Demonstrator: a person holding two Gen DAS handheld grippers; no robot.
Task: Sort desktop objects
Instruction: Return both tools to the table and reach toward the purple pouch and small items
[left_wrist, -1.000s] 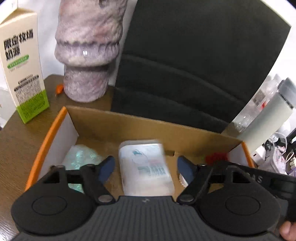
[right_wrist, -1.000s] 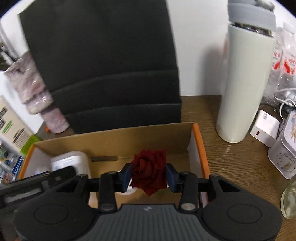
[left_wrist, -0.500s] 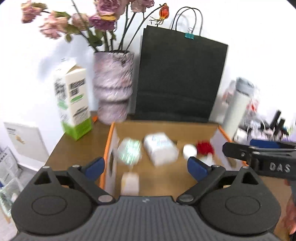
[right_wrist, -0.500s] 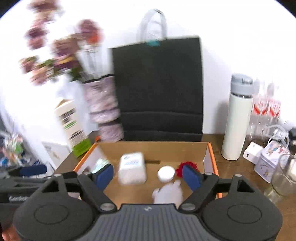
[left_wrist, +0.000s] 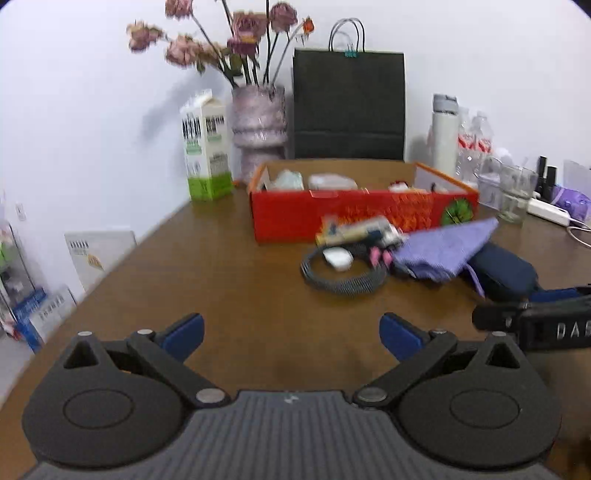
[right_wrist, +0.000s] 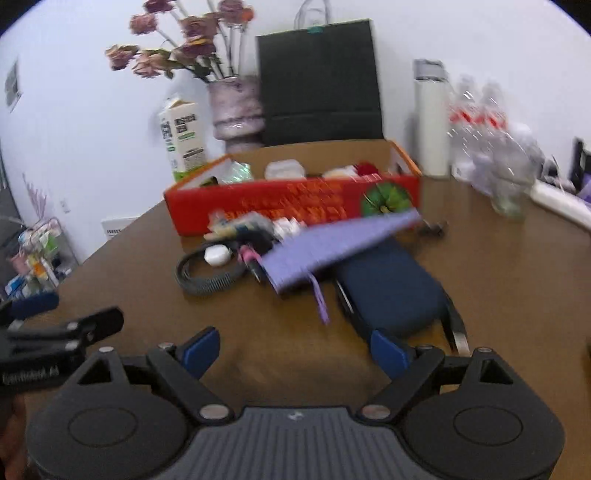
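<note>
Two wrist cameras sit low at the near edge of the tabletop, side by side, facing far toward the wall. Both share the red box and the clutter before it.

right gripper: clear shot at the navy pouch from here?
Probably yes. The right gripper has nothing between its opening jaws, and the navy pouch lies just ahead of the right finger. Only the purple cloth drapes over the pouch's far end; the near end looks bare.
</note>
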